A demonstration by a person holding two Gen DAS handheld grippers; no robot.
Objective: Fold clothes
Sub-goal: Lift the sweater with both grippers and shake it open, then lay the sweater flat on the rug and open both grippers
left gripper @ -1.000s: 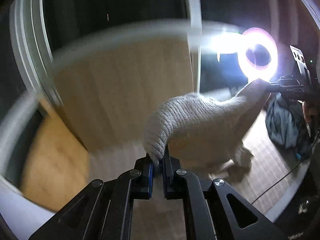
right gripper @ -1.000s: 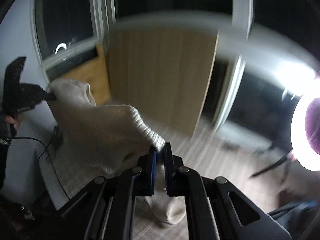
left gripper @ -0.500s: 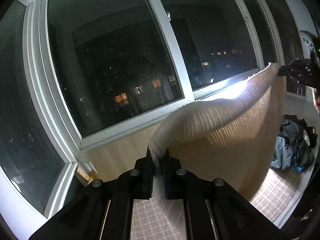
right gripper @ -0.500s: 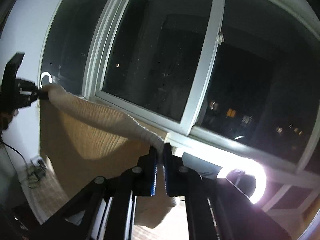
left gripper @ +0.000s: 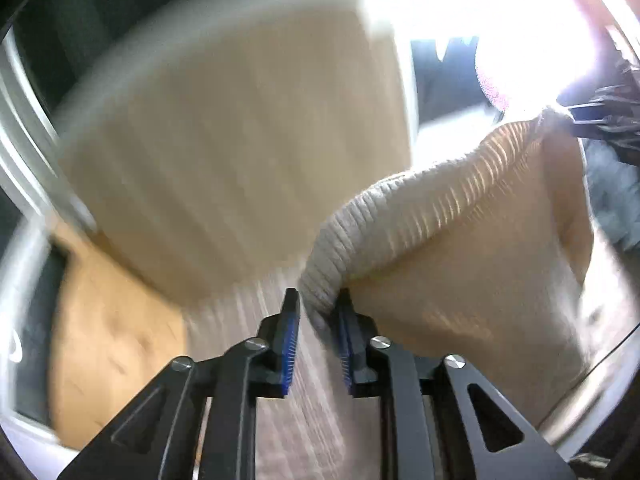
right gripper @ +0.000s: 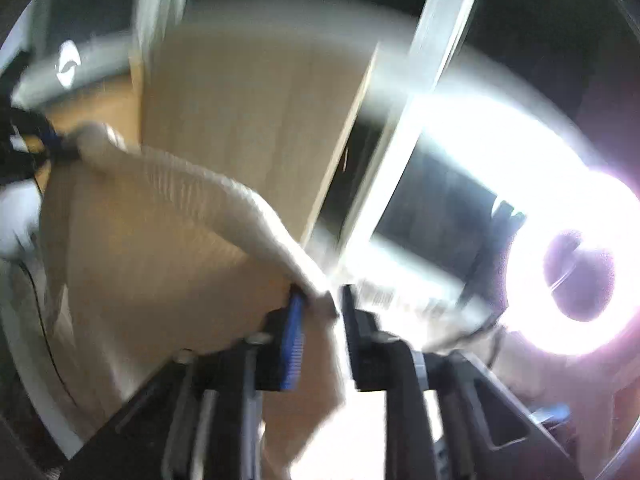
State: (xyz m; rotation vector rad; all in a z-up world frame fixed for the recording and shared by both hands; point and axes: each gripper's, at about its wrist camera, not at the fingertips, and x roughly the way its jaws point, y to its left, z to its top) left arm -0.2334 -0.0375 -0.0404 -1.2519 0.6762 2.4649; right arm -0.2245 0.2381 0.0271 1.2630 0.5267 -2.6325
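Sweater (left gripper: 460, 240) above blurred wooden floor (left gripper: 116, 344), ring light (right gripper: 576, 280)

- Ring light (right gripper: 576, 276) lit, glare strong.
- Pale wood panel (left gripper: 240, 128) behind, blurred.
- White window frame (right gripper: 404, 128); panes dark.
- Striped floor (left gripper: 320, 420).

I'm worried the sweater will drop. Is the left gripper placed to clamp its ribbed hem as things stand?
Probably yes: the left gripper is open, and the ribbed hem of the sweater hangs between its fingers, touching one; nothing else fills the gap. Motion blur leaves some doubt.
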